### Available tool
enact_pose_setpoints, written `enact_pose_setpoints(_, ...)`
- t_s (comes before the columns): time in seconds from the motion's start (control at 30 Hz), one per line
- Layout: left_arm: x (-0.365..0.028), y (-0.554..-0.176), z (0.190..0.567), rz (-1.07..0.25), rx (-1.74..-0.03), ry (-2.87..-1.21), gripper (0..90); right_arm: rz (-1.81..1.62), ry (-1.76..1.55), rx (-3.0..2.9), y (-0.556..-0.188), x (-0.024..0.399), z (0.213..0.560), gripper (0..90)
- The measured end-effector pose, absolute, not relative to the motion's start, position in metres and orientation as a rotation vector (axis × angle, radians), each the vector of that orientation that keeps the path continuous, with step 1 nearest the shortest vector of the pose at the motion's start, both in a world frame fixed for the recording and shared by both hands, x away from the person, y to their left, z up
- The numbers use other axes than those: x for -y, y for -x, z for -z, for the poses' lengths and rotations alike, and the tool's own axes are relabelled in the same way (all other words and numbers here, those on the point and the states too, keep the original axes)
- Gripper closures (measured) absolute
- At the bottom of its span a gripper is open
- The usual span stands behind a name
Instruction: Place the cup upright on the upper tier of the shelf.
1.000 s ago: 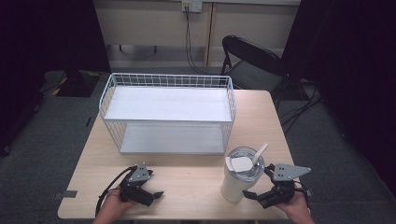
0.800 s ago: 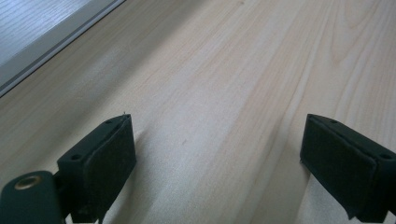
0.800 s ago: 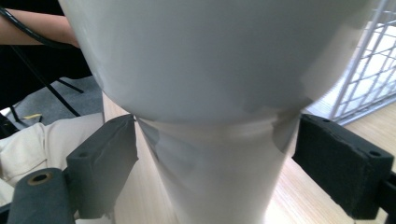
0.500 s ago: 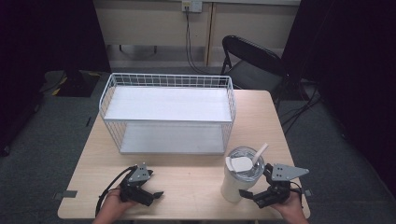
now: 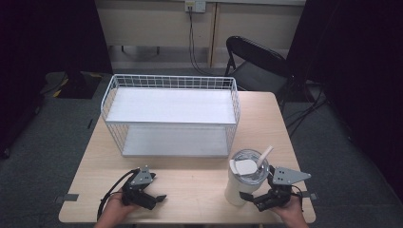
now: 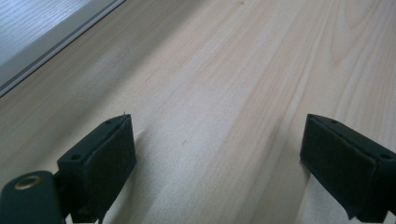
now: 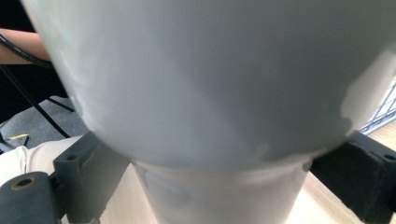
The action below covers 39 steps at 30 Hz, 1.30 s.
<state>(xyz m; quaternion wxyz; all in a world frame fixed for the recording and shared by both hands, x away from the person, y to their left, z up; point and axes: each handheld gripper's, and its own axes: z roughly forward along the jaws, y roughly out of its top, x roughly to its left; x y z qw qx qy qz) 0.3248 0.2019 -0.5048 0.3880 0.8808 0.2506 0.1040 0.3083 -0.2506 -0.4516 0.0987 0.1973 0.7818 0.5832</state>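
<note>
A white tumbler (image 5: 237, 185) with a clear lid and a white straw stands upright near the table's front right corner. My right gripper (image 5: 251, 200) is at its base from the right, open, one jaw on each side of the narrow lower part. In the right gripper view the tumbler (image 7: 205, 84) is very close, and the right gripper (image 7: 224, 182) keeps a small gap to it on both sides. My left gripper (image 5: 157, 199) rests low at the front left of the table, open. Between the left gripper (image 6: 217, 158) jaws there is bare wood.
A white wire rack (image 5: 171, 107) with two shelves stands on the light wooden table (image 5: 195, 175), across its middle and back. The rack's lower shelf edge (image 6: 51, 42) lies just beyond the left gripper. A black folding chair (image 5: 256, 61) stands behind the table's right corner.
My right gripper has slid a little to the left, bringing its jaws around the tumbler's base. The left gripper and the tumbler have not moved.
</note>
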Motion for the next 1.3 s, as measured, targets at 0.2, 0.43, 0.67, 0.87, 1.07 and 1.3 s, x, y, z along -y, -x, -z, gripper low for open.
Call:
enact_pose_setpoints(0.2, -0.202, -0.325, 0.505, -0.265, -0.637, -2.242, 9.7, -1.746, -0.591, -2.296, -0.310, 0.248, 0.453, 7.3)
enact_pose_setpoints(0.43, -0.202, -0.325, 0.505, -0.265, -0.636, -2.242, 9.7, -1.760, -0.600, -2.277, -0.310, 0.243, 0.455, 7.0)
enact_pose_setpoints(0.67, -0.202, -0.325, 0.505, -0.266, -0.636, -2.243, 9.7, -1.773, -0.616, -2.262, -0.311, 0.240, 0.455, 7.3)
enact_pose_setpoints(0.87, -0.202, -0.325, 0.505, -0.264, -0.637, -2.241, 9.7, -1.746, -0.588, -2.237, -0.306, 0.240, 0.453, 8.3)
enact_pose_setpoints(1.07, -0.202, -0.325, 0.505, -0.264, -0.637, -2.241, 9.7, -1.746, -0.585, -2.247, -0.305, 0.240, 0.452, 8.7)
enact_pose_setpoints(1.3, -0.202, -0.325, 0.505, -0.265, -0.637, -2.243, 9.7, -1.783, -0.534, -2.250, -0.303, 0.234, 0.442, 8.8)
